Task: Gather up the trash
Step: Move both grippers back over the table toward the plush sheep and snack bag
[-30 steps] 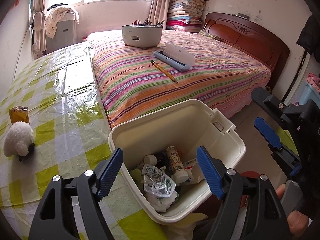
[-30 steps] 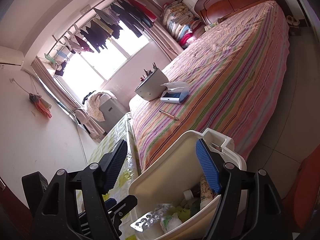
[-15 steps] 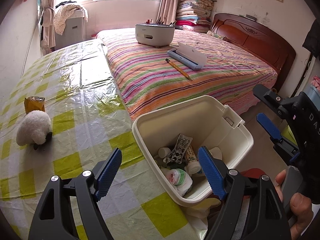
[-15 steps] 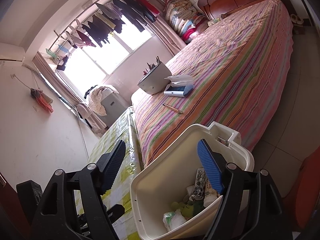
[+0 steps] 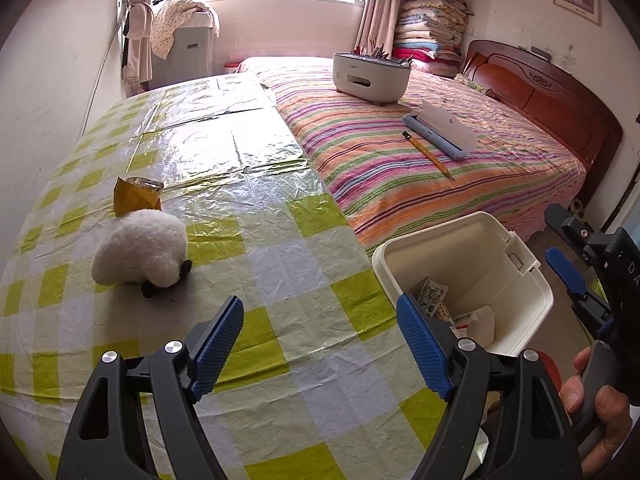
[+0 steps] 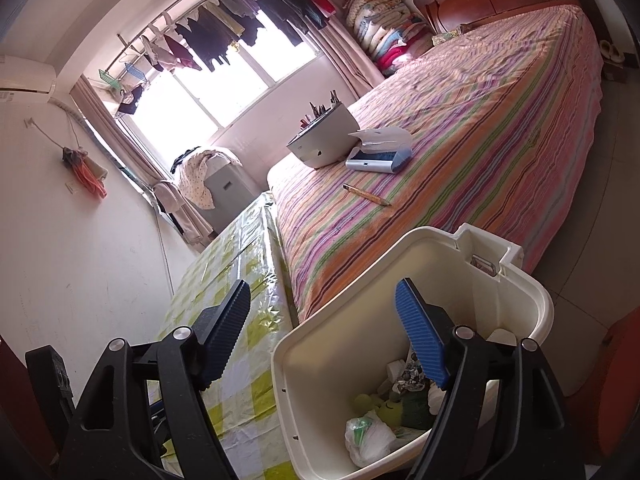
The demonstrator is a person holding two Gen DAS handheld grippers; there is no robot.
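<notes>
A white bin stands off the table's right edge, holding wrappers and a white bag. On the green-checked table a crumpled yellow-brown snack packet lies just behind a white plush sheep. My left gripper hangs open and empty over the table, with the sheep and packet ahead to its left. My right gripper is open and empty above the bin's near rim. Its fingers show at the far right of the left wrist view.
A striped bed borders the table's right side and carries a pencil, a blue case and a white pen holder. A person's hand grips the right gripper's handle. A wall runs along the table's left.
My left gripper has swung left from over the bin to over the table, so the sheep and packet are now nearer the view's middle. The right gripper shifted slightly over the bin.
</notes>
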